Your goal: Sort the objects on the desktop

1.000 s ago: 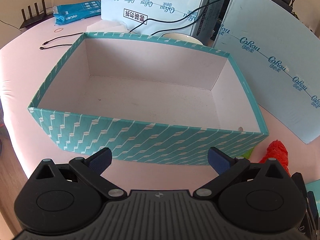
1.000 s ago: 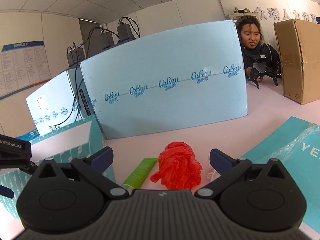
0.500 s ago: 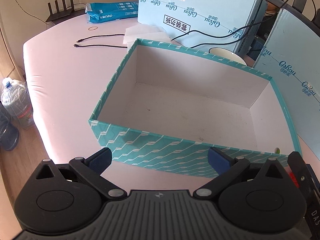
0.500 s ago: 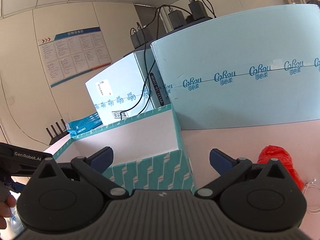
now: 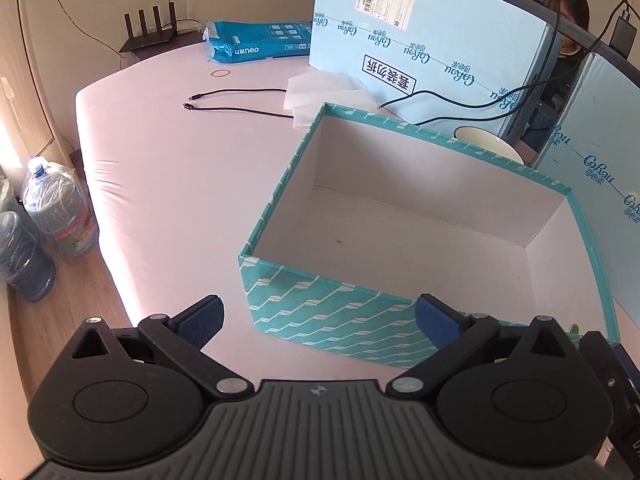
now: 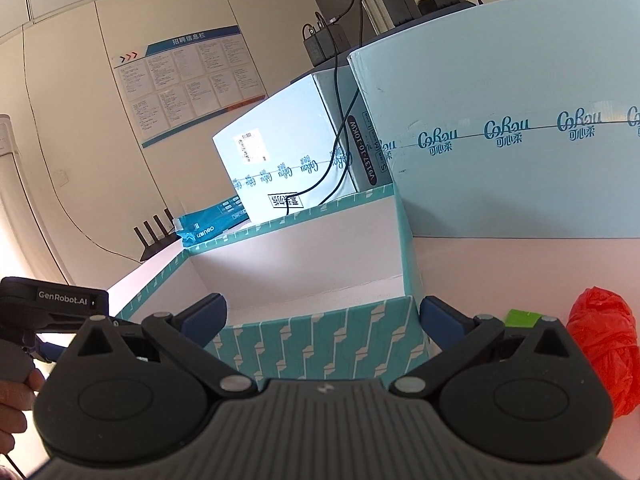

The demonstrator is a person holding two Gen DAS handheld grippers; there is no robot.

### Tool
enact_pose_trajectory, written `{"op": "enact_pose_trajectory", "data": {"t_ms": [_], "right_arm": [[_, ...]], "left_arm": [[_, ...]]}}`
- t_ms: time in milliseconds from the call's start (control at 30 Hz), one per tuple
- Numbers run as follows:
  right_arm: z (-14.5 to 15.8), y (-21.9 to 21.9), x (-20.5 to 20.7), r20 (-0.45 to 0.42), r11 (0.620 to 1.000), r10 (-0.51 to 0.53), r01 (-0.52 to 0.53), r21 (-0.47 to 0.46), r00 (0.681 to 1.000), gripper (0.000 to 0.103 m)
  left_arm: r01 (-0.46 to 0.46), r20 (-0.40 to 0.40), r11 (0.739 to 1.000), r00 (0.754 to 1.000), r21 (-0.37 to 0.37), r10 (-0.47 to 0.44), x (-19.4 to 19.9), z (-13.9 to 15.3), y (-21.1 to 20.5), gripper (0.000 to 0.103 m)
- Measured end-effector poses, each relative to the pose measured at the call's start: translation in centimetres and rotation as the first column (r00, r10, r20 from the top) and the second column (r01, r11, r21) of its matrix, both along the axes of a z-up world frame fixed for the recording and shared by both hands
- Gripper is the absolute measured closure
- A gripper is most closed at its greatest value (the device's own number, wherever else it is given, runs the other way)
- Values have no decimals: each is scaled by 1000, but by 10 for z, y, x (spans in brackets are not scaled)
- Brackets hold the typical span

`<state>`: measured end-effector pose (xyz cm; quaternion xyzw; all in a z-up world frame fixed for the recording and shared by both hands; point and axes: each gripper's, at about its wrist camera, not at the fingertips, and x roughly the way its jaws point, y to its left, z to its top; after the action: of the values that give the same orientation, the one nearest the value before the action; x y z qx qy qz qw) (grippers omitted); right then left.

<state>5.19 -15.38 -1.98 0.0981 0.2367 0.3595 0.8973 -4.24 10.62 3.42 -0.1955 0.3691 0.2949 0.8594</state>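
An empty teal patterned box (image 5: 328,316) with a white inside stands on the pink table (image 5: 172,184). My left gripper (image 5: 320,318) hangs open above the box's near left corner, nothing between its fingers. My right gripper (image 6: 322,316) is open too, facing the same box's (image 6: 320,344) near wall at its right corner. To the right of that box lie a crumpled red plastic bag (image 6: 604,336) and a green tube (image 6: 522,317), partly hidden behind the right finger. The left gripper's body (image 6: 56,304) shows at the left edge of the right wrist view.
Light blue cartons (image 5: 420,48) (image 6: 520,128) stand behind the box, with black cables (image 5: 240,102) and white tissues (image 5: 324,92) beside them. A white bowl (image 5: 490,144), a blue packet (image 5: 260,42) and a router (image 5: 150,32) sit farther back. Water bottles (image 5: 56,208) stand on the floor left.
Both grippers swung left. The box slid right in the left view, showing more table. In the right view the red bag went from centre to the far right edge.
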Motion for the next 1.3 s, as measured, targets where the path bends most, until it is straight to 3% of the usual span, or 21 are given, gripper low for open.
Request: {"op": "enact_pose_trajectory", "data": {"t_ms": [167, 567, 767, 833, 1033, 1300], "right_arm": [[1, 7, -2, -13, 999, 38, -38, 4, 999, 0], [0, 21, -18, -57, 992, 108, -103, 76, 993, 0], [-1, 26, -29, -73, 989, 121, -113, 96, 990, 0], [-3, 22, -31, -91, 989, 105, -95, 110, 990, 0], [-4, -5, -39, -93, 994, -70, 77, 79, 993, 0], [-2, -37, -55, -64, 966, -255, 258, 36, 965, 0]], "left_arm": [[-33, 52, 999, 998, 21, 32, -4, 10, 3, 1], [-68, 36, 997, 997, 32, 67, -5, 13, 6, 1], [-40, 37, 999, 999, 26, 39, -4, 12, -4, 1], [-25, 44, 999, 999, 34, 24, -3, 14, -10, 1], [19, 71, 999, 997, 49, -23, 1, 19, -25, 1], [136, 93, 984, 985, 111, -146, 10, 27, -57, 1]]}}
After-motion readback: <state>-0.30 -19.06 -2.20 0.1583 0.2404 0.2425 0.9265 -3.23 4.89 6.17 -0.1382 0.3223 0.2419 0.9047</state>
